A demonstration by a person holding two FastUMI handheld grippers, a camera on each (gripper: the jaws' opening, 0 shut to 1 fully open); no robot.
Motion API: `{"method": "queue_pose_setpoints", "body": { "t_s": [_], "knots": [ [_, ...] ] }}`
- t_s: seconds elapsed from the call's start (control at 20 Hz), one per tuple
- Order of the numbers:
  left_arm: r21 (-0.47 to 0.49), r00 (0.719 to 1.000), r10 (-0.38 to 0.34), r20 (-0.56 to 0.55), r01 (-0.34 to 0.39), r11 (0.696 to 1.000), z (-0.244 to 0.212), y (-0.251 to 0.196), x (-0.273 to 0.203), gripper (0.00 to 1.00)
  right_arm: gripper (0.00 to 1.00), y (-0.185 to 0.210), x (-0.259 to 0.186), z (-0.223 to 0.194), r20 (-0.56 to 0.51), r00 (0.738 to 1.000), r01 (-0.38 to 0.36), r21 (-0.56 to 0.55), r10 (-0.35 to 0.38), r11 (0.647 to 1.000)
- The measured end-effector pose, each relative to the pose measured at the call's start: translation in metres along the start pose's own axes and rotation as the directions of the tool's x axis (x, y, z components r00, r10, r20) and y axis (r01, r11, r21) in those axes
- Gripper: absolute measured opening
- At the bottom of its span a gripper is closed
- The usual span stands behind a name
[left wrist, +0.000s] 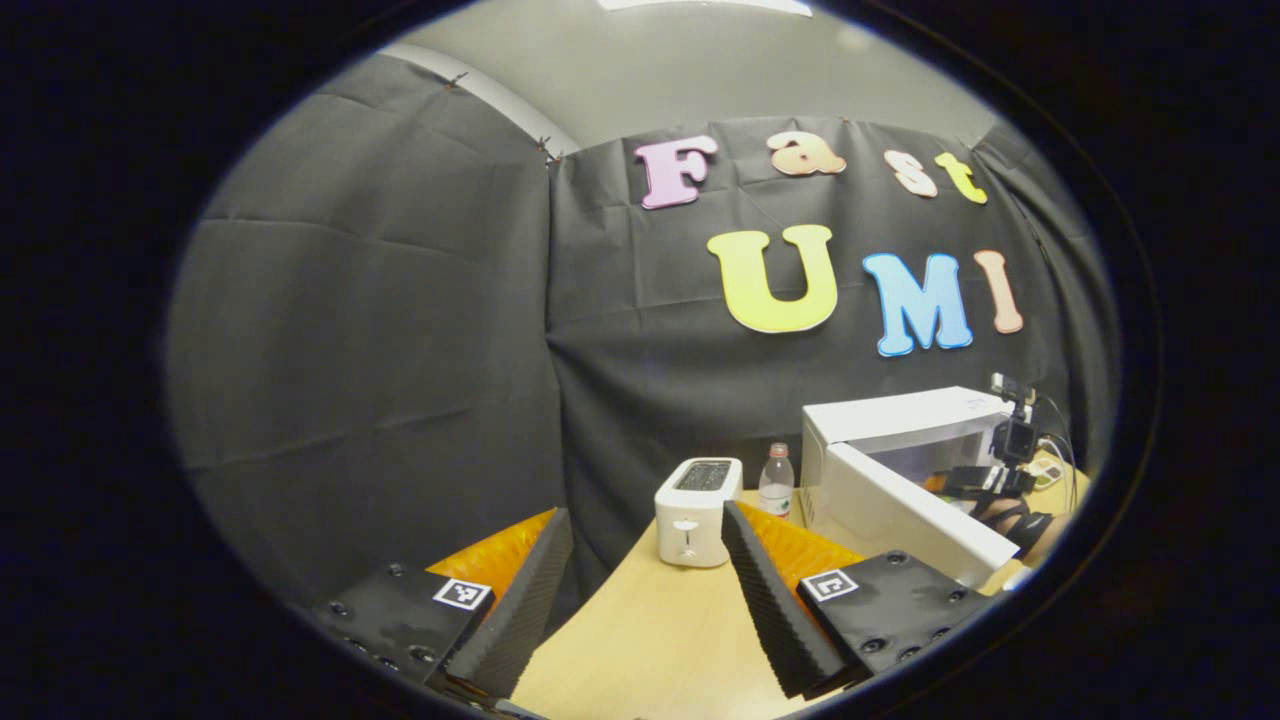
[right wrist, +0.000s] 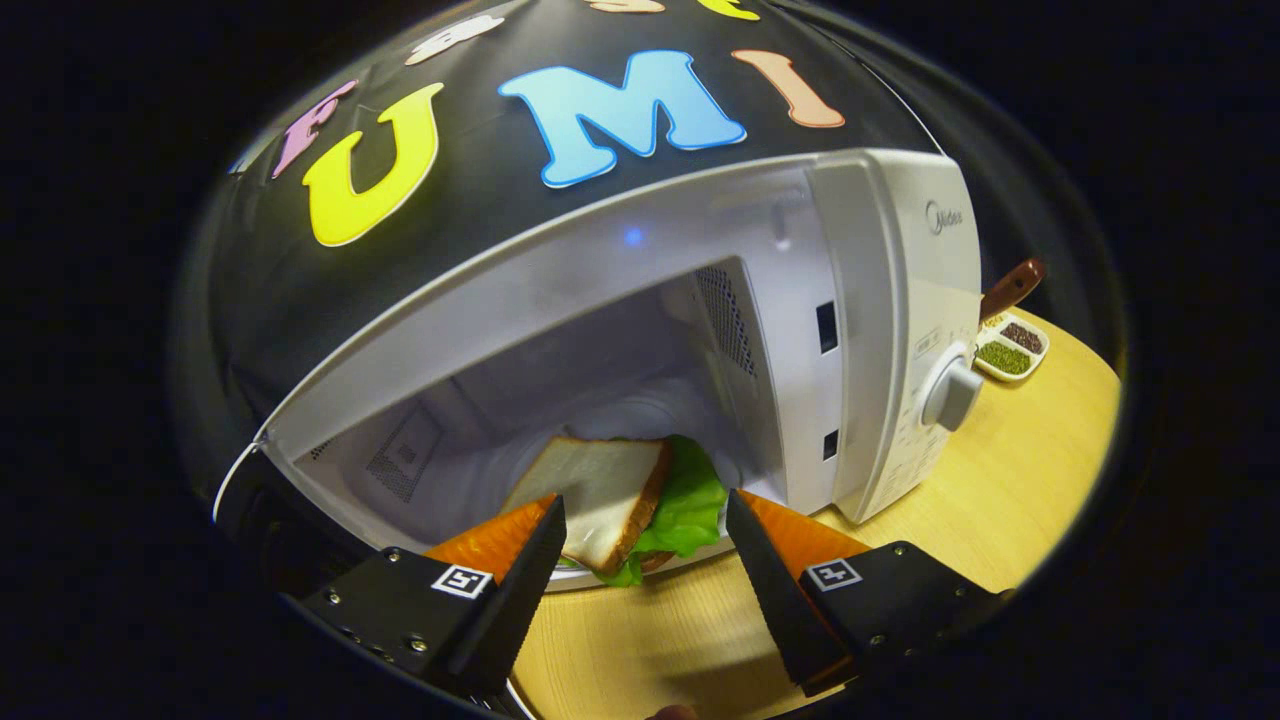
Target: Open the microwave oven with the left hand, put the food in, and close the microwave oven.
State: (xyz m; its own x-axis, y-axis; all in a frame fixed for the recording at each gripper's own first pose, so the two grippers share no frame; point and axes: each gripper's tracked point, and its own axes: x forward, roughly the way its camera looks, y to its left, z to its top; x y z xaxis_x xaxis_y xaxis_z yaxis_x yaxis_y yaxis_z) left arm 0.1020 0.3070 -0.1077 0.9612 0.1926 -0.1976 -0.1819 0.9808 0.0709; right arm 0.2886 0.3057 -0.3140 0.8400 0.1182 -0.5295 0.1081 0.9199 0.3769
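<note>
At lower centre of the right gripper view, the right gripper (right wrist: 645, 535) gapes before a white-bread lettuce sandwich (right wrist: 620, 495) inside the open white microwave oven (right wrist: 880, 330), while the left gripper (left wrist: 645, 545) spreads wide, holding nothing, above the pale wooden table (left wrist: 650, 640).

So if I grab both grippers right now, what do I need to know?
Left gripper: open, holding nothing, hanging over the table in front of the toaster, off to the side of the microwave.
Right gripper: open, at the mouth of the oven. The sandwich lies between its fingers but they do not press on it.
Microwave door: open.
Sandwich: on the white plate at the front of the oven, its inner part inside the cavity.
Done: door opened, food brought to the oven.
Left: check the plate sits fully in, pull the right gripper out, then shut the door.
</note>
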Motion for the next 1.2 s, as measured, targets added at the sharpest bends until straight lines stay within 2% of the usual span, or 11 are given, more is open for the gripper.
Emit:
{"method": "queue_pose_setpoints", "body": {
  "t_s": [0.2,0.45,0.5,0.6,0.75,0.85,0.95,1.0,1.1,1.15,1.2],
  "knots": [
    [-0.015,0.999,-0.048,-0.026,0.048,0.999,-0.028,-0.026,0.006,1.0,0.98,0.0,-0.054,0.028,0.105,0.992,-0.059,-0.072,0.066,0.996],
    [-0.029,0.993,-0.107,-0.055,0.105,0.994,-0.054,-0.059,0.0,0.97,0.98,-0.02,-0.125,0.065,0.217,0.97,-0.07,-0.187,0.111,0.98],
    [-0.03,0.991,-0.112,-0.068,0.11,0.993,-0.06,-0.065,-0.002,1.0,0.98,-0.026,-0.137,0.07,0.233,0.966,-0.065,-0.21,0.115,0.976],
    [-0.016,0.991,-0.105,-0.086,0.104,0.994,-0.069,-0.071,-0.008,0.97,0.98,-0.039,-0.161,0.082,0.255,0.96,-0.055,-0.244,0.118,0.968],
    [0.018,0.988,-0.102,-0.113,0.105,0.994,-0.081,-0.084,-0.019,1.0,0.98,-0.062,-0.198,0.098,0.287,0.95,-0.041,-0.268,0.121,0.962],
    [0.006,0.986,-0.102,-0.131,0.104,0.995,-0.087,-0.093,-0.025,0.97,0.98,-0.075,-0.223,0.106,0.3,0.945,-0.041,-0.283,0.13,0.958],
    [-0.013,0.984,-0.095,-0.15,0.095,0.995,-0.096,-0.101,-0.031,1.0,0.98,-0.087,-0.246,0.112,0.307,0.941,-0.047,-0.298,0.142,0.953],
    [-0.019,0.982,-0.092,-0.167,0.09,0.996,-0.102,-0.105,-0.032,1.0,0.93,-0.095,-0.257,0.114,0.308,0.94,-0.048,-0.308,0.147,0.95],
    [-0.033,0.978,-0.089,-0.188,0.084,0.996,-0.111,-0.116,-0.036,1.0,0.98,-0.112,-0.276,0.12,0.322,0.936,-0.03,-0.337,0.145,0.941],
    [-0.037,0.977,-0.091,-0.195,0.085,0.996,-0.113,-0.122,-0.037,1.0,0.93,-0.123,-0.284,0.122,0.328,0.934,-0.018,-0.35,0.14,0.937],
    [-0.03,0.976,-0.091,-0.2,0.086,0.996,-0.115,-0.127,-0.039,1.0,0.98,-0.132,-0.289,0.123,0.332,0.934,-0.009,-0.356,0.135,0.935]
  ]
}}
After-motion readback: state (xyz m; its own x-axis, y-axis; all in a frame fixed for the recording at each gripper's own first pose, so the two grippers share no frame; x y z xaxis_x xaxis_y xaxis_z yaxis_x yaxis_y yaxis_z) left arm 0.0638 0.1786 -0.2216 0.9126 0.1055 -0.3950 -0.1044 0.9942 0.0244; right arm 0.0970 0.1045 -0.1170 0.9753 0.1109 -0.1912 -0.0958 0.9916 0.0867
